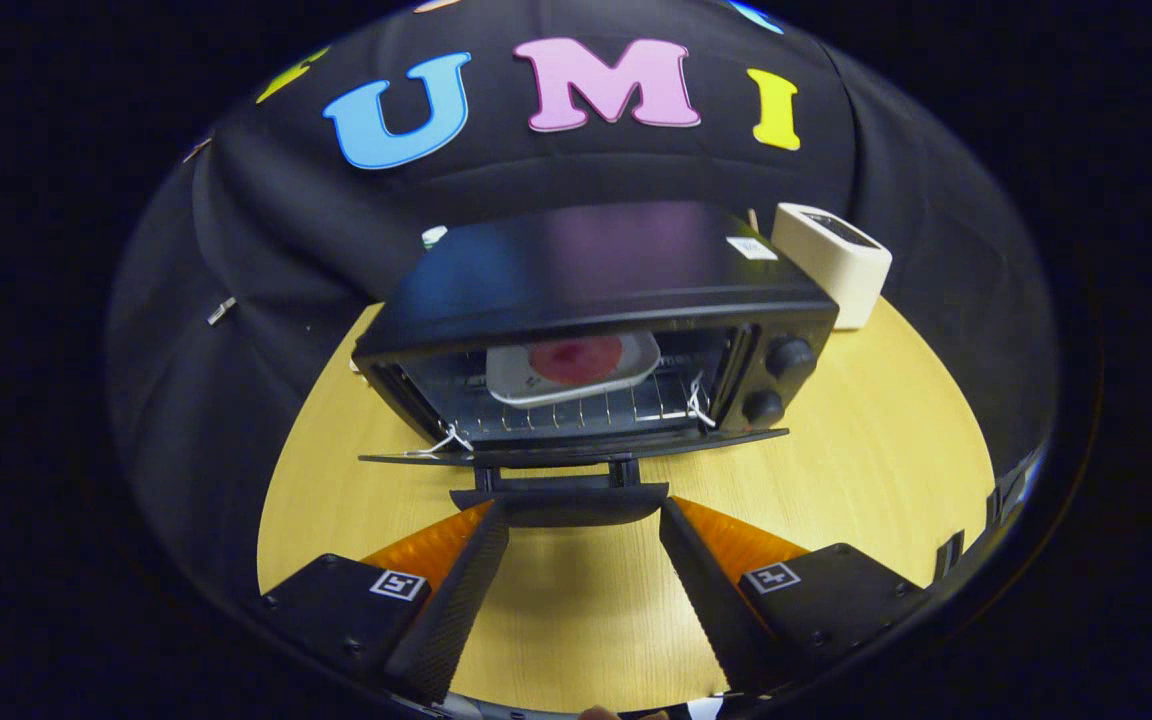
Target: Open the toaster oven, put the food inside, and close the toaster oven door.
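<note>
A black toaster oven (596, 290) stands on the round wooden table (866, 470) with its door (576, 447) folded down flat toward me. Inside, on the wire rack (576, 410), rests a white plate (573, 367) carrying a round reddish piece of food (576, 358). The door's black handle (561, 500) sticks out at the front, just at my fingertips. My gripper (584, 515) is open, its fingers (461, 590) spread on either side of the handle's ends, and I cannot tell whether they touch it. Nothing is pinched between them.
A white box-shaped device (833, 260) stands on the table behind the oven's right corner. Two black knobs (781, 375) sit on the oven's right front panel. Bare tabletop lies to both sides of the oven and under my fingers.
</note>
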